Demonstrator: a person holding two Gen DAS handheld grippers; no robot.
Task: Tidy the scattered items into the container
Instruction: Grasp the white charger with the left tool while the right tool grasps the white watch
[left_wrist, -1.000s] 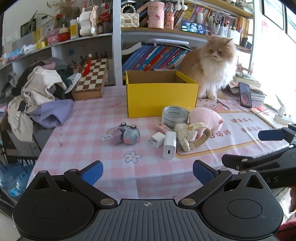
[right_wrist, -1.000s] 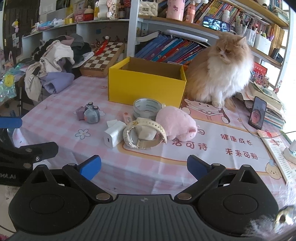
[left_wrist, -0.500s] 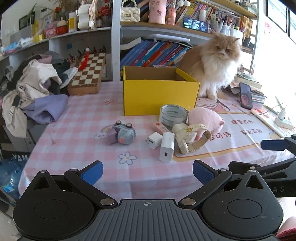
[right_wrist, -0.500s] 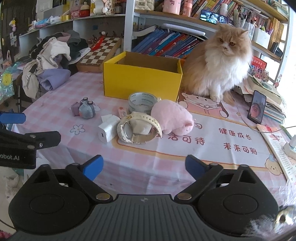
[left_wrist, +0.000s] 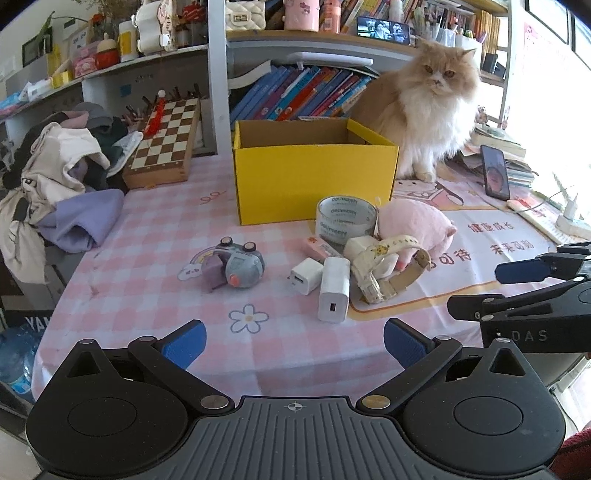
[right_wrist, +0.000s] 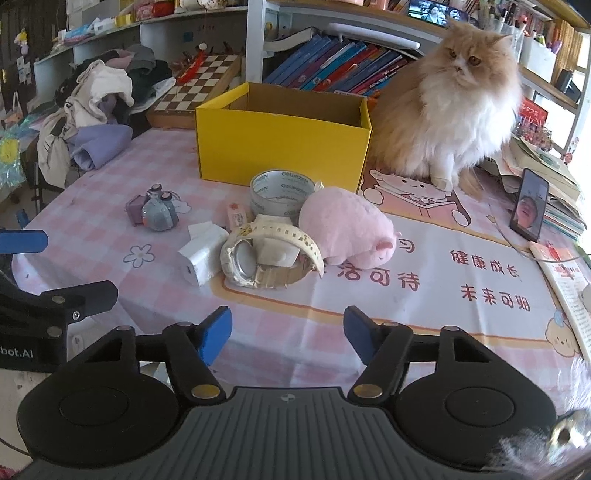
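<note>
Scattered items: a small cluster on the pink checked bench, in front of the yellow box, none inside it that either view shows.
Left to right: toy camera lying apart from the rest; small white charger touching the tall white charger; pink eraser behind them; cream watch draped over a white block; tape roll upright just beside the pink plush pig.
Left claw: low at the near bench edge, fingers spread wide, nothing between the blue pads; aimed toward the chargers.
Right claw: also low at the near edge, released and empty, jaws less wide than the left's, aimed at the watch.
Left view only: right claw seen side-on at the right margin, over the printed mat.
Right view only: the watch's round face turned toward the camera, and the box's inner far wall (the floor of the box stays hidden in both).
Open room: bare cloth between both claws and the cluster; clear strip left of the toy camera up to the clothes pile.
Edges: a cat sits just right of the box; a propped phone stands farther right; chessboard leans left of the box.
</note>
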